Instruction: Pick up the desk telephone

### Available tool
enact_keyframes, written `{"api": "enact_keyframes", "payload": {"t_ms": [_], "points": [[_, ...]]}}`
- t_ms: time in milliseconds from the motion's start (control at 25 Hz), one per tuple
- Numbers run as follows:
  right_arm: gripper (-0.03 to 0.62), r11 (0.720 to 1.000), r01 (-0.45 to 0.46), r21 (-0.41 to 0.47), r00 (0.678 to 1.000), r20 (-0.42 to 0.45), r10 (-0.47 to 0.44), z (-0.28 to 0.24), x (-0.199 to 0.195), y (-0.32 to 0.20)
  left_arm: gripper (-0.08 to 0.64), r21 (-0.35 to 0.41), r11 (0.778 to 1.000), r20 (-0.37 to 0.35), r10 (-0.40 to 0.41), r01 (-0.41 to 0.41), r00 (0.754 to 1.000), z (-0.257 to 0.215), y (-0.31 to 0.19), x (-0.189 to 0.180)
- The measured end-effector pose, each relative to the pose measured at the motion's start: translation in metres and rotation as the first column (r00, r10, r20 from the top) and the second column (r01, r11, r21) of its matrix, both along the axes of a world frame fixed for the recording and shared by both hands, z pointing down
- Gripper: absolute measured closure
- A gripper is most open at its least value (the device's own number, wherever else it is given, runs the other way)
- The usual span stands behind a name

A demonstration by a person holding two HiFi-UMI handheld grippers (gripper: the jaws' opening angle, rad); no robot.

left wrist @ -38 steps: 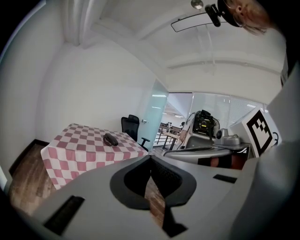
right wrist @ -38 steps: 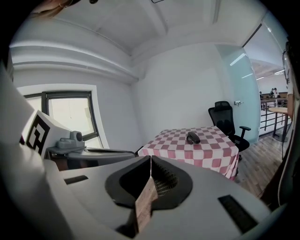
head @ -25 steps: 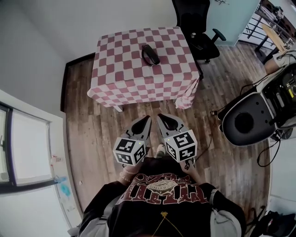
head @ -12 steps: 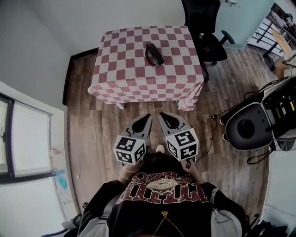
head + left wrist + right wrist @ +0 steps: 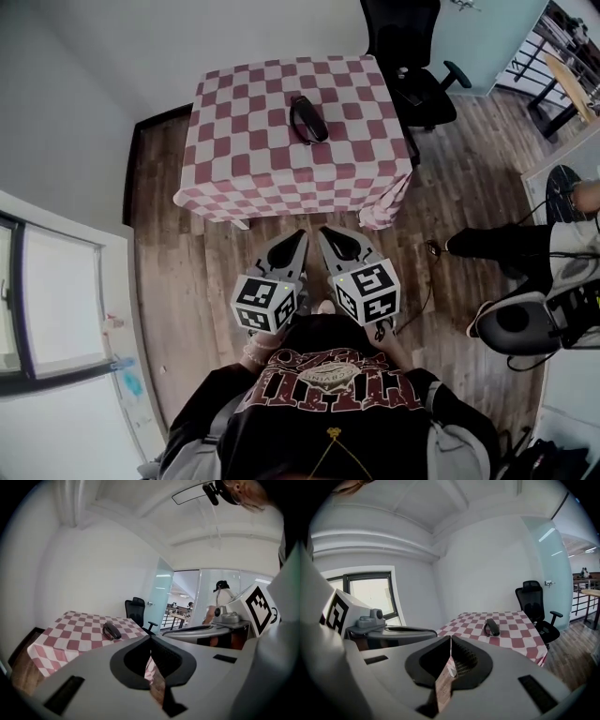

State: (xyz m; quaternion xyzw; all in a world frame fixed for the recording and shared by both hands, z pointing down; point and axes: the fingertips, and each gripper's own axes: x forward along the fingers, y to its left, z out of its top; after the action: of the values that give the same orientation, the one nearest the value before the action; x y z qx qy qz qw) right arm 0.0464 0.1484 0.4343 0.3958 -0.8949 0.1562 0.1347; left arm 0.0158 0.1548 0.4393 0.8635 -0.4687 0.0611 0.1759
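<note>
Though small here, desk telephone [image 5: 307,118] black, oblong, seemingly curved.

The edge is cutting off the chair [image 5: 401,37], the cloth [image 5: 253,159] is hiding the surface, and we are reading nothing on the phone [image 5: 307,119].

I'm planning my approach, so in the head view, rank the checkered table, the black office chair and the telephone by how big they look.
Largest: checkered table.
Next: office chair, clearly smaller, partly cut off at the top edge.
Smallest: telephone, lying on the table.
</note>
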Motion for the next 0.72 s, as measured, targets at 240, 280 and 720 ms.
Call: {"api": "enact_keyframes", "payload": {"t_ms": [240, 280, 720], "points": [[0.572, 0.999, -0.034, 0.007, 0.999, -0.033, 0.034, -0.001, -0.010, -0.038, 0.551, -0.014, 0.999, -0.017, 0.033, -0.033, 0.999, 0.003, -0.034, -0.011], [0.572, 0.999, -0.036, 0.009, 0.999, -0.039, 0.036, -0.001, -0.013, -0.045, 0.551, -0.016, 0.999, -0.021, 0.036, -0.036, 0.999, 0.005, -0.041, -0.015], [0.572, 0.996, -0.082, 0.024, 0.996, -0.041, 0.083, 0.002, -0.045, -0.120, 0.551, -0.017, 0.997, -0.018, 0.078, -0.078, 0.997, 0.014, -0.116, -0.049]]}}
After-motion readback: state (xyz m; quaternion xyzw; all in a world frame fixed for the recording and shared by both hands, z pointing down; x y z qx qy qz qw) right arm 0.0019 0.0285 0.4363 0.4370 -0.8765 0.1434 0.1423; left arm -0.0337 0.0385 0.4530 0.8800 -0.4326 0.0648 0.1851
